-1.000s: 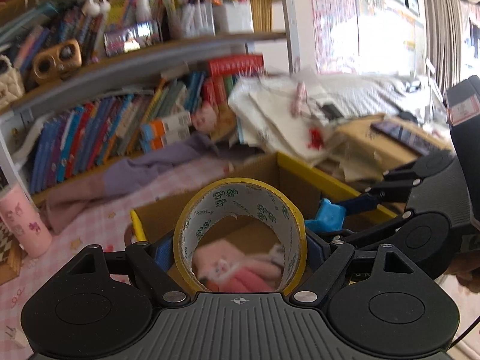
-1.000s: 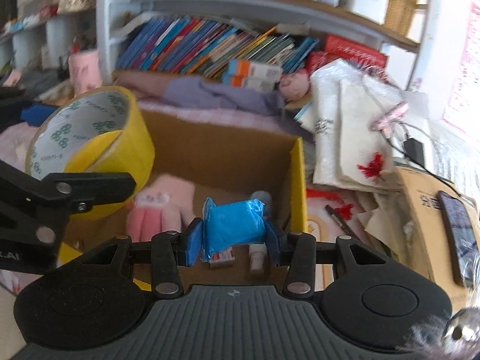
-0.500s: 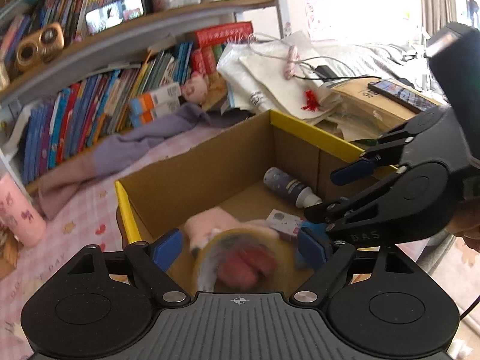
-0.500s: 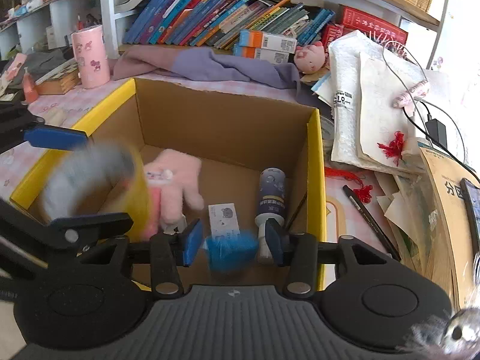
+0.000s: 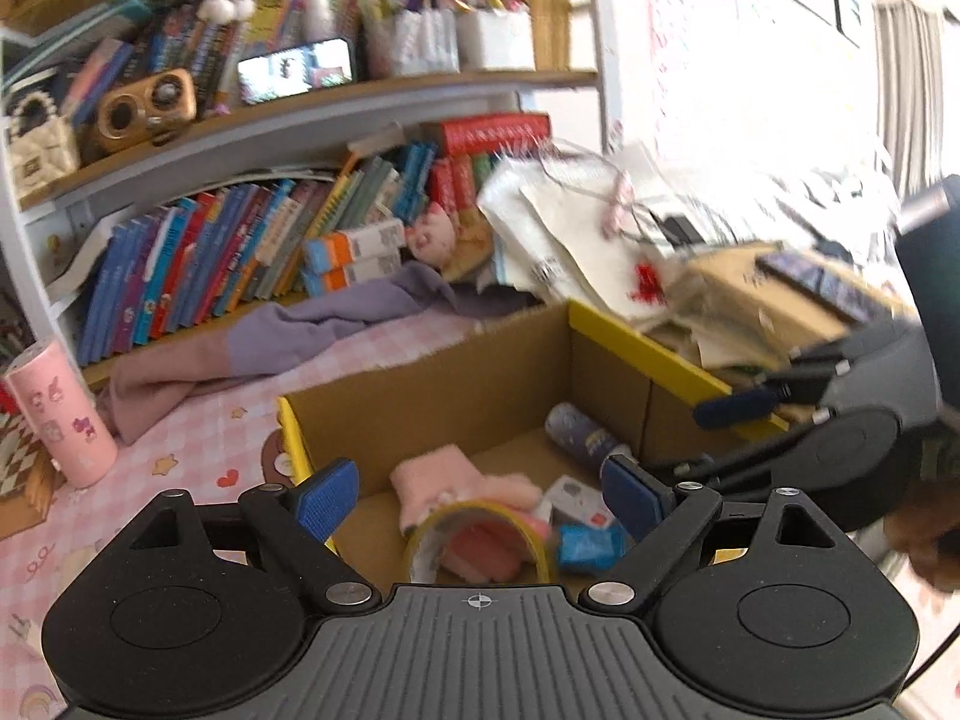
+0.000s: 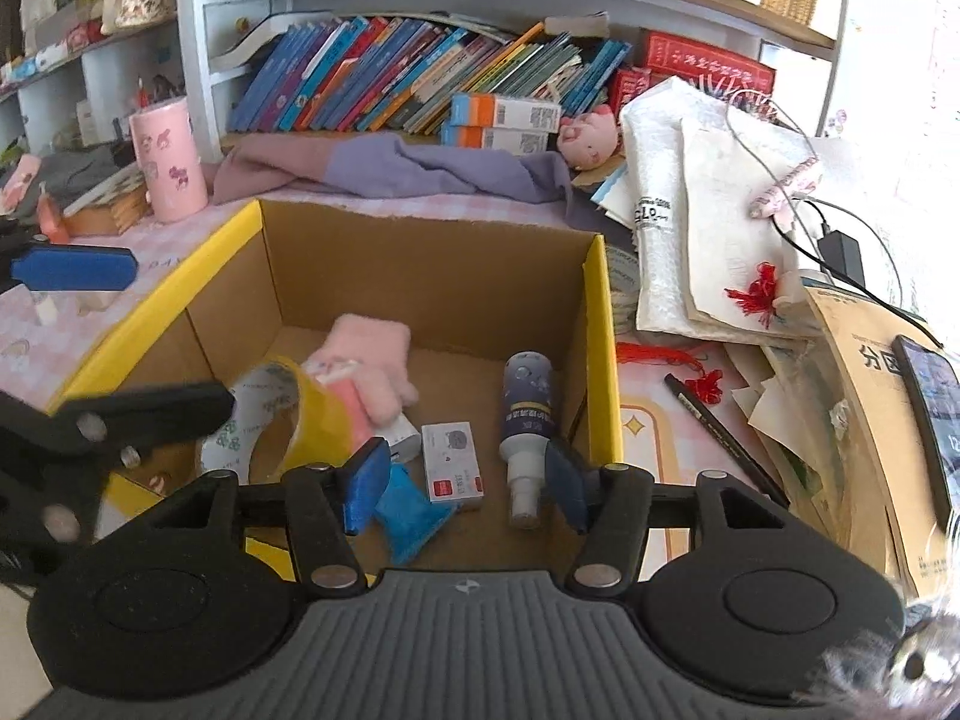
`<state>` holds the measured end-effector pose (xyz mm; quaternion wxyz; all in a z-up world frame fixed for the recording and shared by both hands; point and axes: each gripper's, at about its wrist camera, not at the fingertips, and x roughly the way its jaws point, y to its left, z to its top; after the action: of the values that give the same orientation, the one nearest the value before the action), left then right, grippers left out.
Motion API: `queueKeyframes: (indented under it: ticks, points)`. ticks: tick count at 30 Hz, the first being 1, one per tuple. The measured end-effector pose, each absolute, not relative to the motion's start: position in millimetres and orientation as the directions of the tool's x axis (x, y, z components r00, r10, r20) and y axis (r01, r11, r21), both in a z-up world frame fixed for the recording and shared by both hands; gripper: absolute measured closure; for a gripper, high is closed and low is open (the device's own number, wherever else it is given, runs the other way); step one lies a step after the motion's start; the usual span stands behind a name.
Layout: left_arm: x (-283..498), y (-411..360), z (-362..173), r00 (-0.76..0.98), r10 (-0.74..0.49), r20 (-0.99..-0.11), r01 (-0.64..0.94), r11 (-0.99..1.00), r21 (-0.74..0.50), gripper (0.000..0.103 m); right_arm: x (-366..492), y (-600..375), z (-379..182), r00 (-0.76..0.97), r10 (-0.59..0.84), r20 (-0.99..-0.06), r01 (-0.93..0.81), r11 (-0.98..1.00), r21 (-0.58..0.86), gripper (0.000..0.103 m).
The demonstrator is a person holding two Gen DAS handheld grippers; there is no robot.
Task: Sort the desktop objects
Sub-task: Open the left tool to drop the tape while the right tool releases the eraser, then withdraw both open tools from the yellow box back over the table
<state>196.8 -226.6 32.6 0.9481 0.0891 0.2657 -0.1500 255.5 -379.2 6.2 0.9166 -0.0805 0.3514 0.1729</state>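
Cardboard box (image 6: 420,276): open-topped, brown inside with yellow rims, filling the middle of the right wrist view; in the left wrist view (image 5: 456,384) it sits at centre, just beyond the fingers.
Tape roll (image 6: 288,414): yellow, standing on edge in the lower left of the box, leaning against the pink glove; in the left wrist view (image 5: 480,516) it shows low at centre.
Pink glove (image 6: 372,360): fluffy, lying on the box floor, touching the tape roll.
Blue packet (image 6: 414,510): crumpled, on the box floor at lower centre, just beside the right gripper's left pad and free of it.
Small white card box (image 6: 453,468): flat on the floor between the blue packet and the spray bottle.
Spray bottle (image 6: 528,426): dark blue with a white nozzle, lying along the right wall of the box.
Left gripper (image 5: 480,495): jaws spread wide with nothing between the blue pads; the tape roll lies below them in the box.
Right gripper (image 6: 465,480): jaws opening, pads clear of every item, hovering over the near part of the box.
Pink cup (image 6: 168,159): upright at upper left, outside the box on the pink chequered cloth.
Purple cloth (image 6: 390,168): bunched behind the box, in front of the books (image 6: 408,84).
Black pen (image 6: 720,432): on the desk right of the box, near a red tassel (image 6: 756,288).
Papers (image 6: 708,204): heaped at the right, well outside the box.
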Motion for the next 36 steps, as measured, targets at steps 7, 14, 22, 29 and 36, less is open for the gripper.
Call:
queueKeyframes:
  ticks: [7,14,22,29,36]
  points:
    - [180.8,-215.4,43.4,0.829,-0.24,-0.505,0.303,0.952,0.044,0.012,236.6,-383.9,16.8,0.74,0.246,-0.626,-0.316,0.949,0.0,0.048]
    - [161.0,-201.6,45.9,0.832,-0.248,-0.497,0.295,0.955,0.017,0.011,213.4,-384.2,23.4,0.757,0.221,-0.614,-0.284,0.959,-0.006,0.047]
    - [140.8,-183.4,41.8,0.817,-0.267,-0.512,0.322,0.946,0.021,0.01,181.1,-372.9,25.3,0.77,0.174,-0.614,-0.227,0.974,-0.008,0.045]
    - [124.1,-162.7,36.9,0.801,-0.29,-0.524,0.353,0.935,0.022,0.007,155.1,-353.8,19.4,0.754,0.138,-0.642,-0.189,0.982,-0.01,0.044]
    - [110.4,-135.5,31.3,0.783,-0.306,-0.542,0.365,0.931,0.002,0.007,129.7,-328.6,14.3,0.744,0.112,-0.659,-0.157,0.987,-0.01,0.044]
